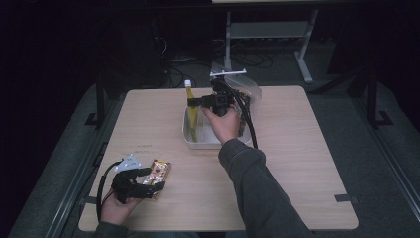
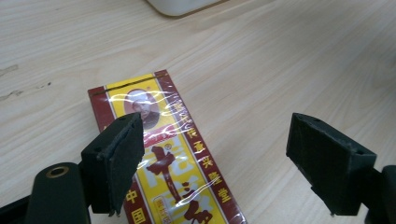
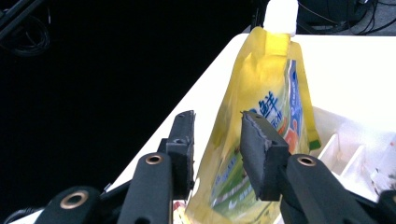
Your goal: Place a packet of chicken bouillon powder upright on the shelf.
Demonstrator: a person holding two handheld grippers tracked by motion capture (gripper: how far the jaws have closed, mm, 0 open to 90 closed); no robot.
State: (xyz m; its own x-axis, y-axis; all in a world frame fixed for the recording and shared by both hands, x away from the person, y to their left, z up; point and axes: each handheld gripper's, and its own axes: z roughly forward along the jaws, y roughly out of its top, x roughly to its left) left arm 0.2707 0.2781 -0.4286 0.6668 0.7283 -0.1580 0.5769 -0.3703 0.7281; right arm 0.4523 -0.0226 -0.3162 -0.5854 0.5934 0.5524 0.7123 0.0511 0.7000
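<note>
A yellow spouted pouch (image 1: 191,106) with a white cap stands upright at the left end of a white bin (image 1: 198,141) at the table's far middle. My right gripper (image 1: 202,102) reaches it from the right. In the right gripper view the pouch (image 3: 266,88) stands between the jaws of that gripper (image 3: 217,144), with a gap on one side, so it is open. A red and yellow flat box (image 1: 159,169) lies on the table near the front left. My left gripper (image 1: 152,180) hovers open over the box (image 2: 173,163), which lies under one jaw of the gripper (image 2: 219,158).
The bin (image 3: 336,140) has inner dividers and holds a clear plastic bag (image 1: 247,89) at its far right. A corner of the bin (image 2: 180,5) lies beyond the box. Bare wooden table (image 1: 297,163) stretches to the right. Dark floor and a desk frame lie behind.
</note>
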